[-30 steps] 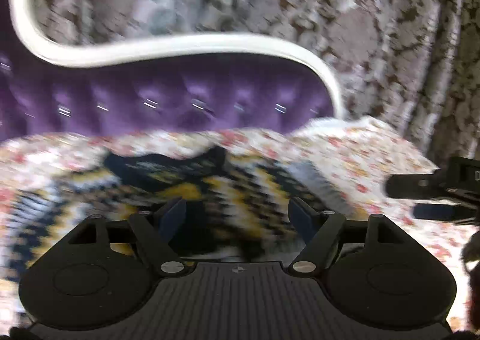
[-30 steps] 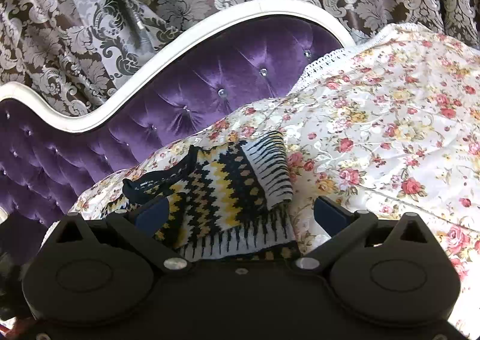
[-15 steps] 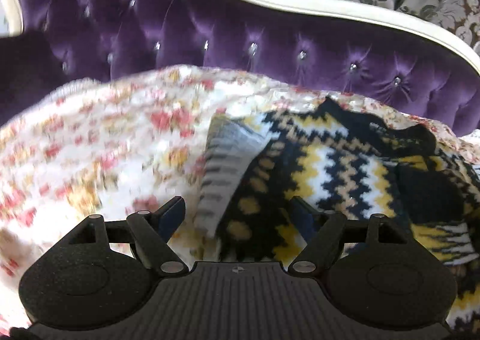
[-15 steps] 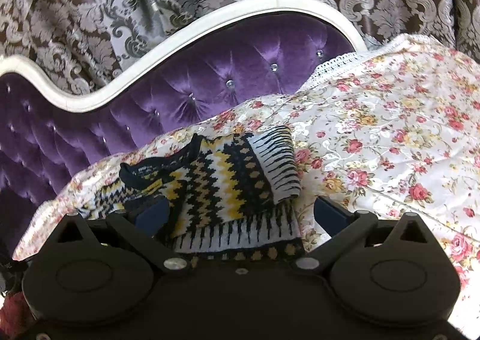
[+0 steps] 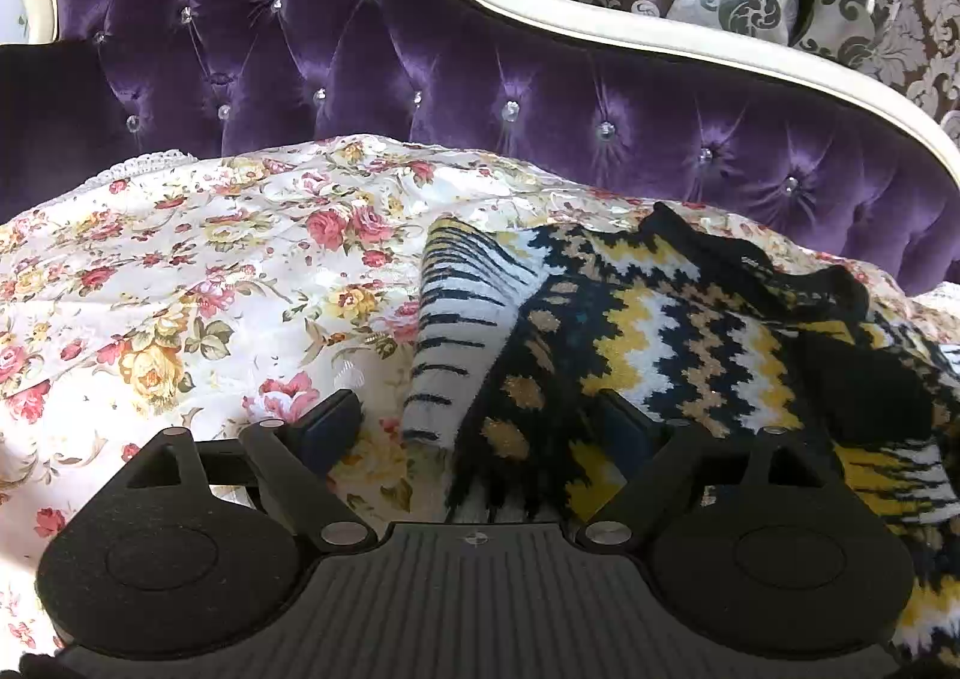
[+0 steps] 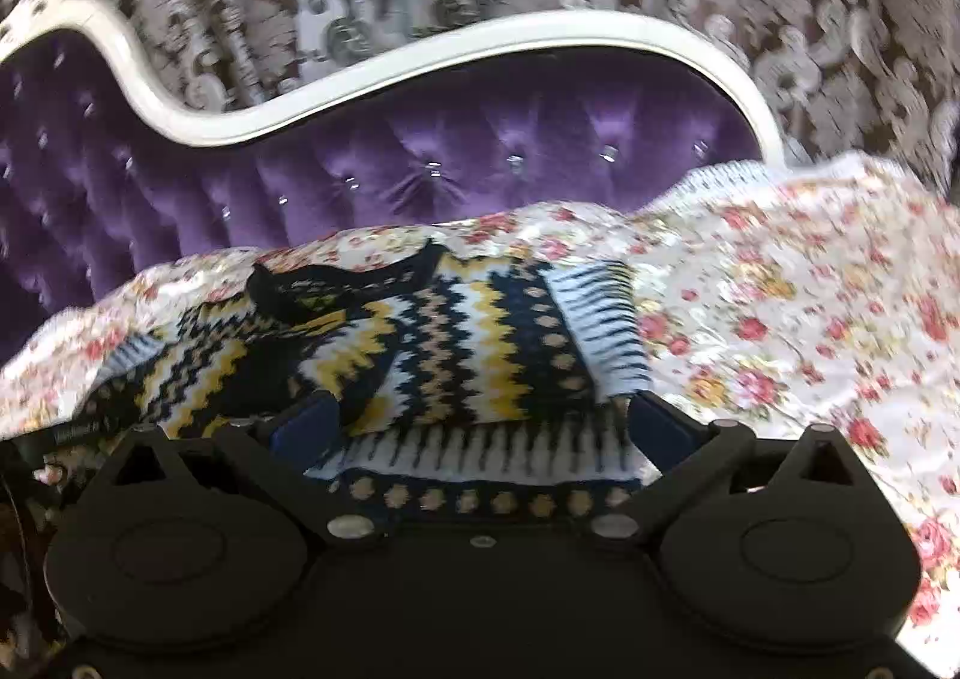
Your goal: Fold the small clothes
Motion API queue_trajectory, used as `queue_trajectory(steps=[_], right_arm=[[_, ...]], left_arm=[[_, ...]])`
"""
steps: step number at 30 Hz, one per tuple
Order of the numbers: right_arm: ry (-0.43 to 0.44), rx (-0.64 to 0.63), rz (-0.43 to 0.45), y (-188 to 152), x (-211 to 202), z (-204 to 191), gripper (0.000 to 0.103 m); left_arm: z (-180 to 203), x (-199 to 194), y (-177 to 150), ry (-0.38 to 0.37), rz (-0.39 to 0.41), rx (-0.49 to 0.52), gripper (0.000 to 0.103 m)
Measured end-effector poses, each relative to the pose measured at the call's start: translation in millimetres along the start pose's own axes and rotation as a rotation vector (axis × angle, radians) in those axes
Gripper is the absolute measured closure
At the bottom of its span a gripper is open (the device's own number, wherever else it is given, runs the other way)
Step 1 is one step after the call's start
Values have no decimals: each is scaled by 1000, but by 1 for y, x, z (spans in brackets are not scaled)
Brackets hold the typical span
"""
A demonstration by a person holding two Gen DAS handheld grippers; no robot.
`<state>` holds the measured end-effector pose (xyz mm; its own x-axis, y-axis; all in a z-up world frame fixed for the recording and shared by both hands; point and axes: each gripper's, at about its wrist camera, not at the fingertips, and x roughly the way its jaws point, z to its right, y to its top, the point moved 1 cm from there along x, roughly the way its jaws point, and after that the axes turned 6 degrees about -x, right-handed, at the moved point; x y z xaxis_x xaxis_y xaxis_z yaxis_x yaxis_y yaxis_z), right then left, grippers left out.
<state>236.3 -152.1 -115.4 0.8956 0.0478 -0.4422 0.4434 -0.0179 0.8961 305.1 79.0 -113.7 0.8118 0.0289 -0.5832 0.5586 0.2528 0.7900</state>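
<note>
Small black, yellow & white zigzag-knit sweater (image 5: 648, 331) lies partly folded on floral bedspread (image 5: 180, 289); left gripper (image 5: 474, 427) & right gripper (image 6: 480, 427) both wide open, empty, w/ next move prob. pinching hem to fold.

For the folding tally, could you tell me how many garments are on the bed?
1: a black, yellow and white zigzag-knit sweater on the floral bedspread, near the purple headboard.
</note>
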Motion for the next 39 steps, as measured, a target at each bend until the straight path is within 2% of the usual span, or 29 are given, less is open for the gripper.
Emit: queue_trajectory(steps=[2,6,8,13,16,21,25,28,32,36,39], right_arm=[[3,-52,10,0,4,-11,1],[-10,-151,-27,3,21,-35,1],[-44,-221,-52,4,35,-46,2],[-64,-284,-136,6,70,-57,18],[-105,-227,-120,13,74,-43,21],[-99,-6,-121,11,62,-2,21],[-137,61,-108,4,47,17,23],[-113,144,-87,2,36,36,23],[-65,190,-45,4,28,50,23],[-22,251,-60,5,39,60,24],[-25,200,-66,2,47,57,29]], left_arm=[[-1,0,-1,-5,3,-5,17],[0,0,-2,3,7,6,17],[0,0,-2,1,6,4,17],[0,0,-1,0,7,5,17],[0,1,-1,-1,6,4,17],[-1,1,-1,-3,7,2,17],[-1,0,-1,-3,8,0,17],[0,0,-1,-4,9,-3,17],[0,0,-1,-4,10,-4,17],[-1,0,-1,-4,10,-5,17],[1,0,-1,-2,11,-6,17]])
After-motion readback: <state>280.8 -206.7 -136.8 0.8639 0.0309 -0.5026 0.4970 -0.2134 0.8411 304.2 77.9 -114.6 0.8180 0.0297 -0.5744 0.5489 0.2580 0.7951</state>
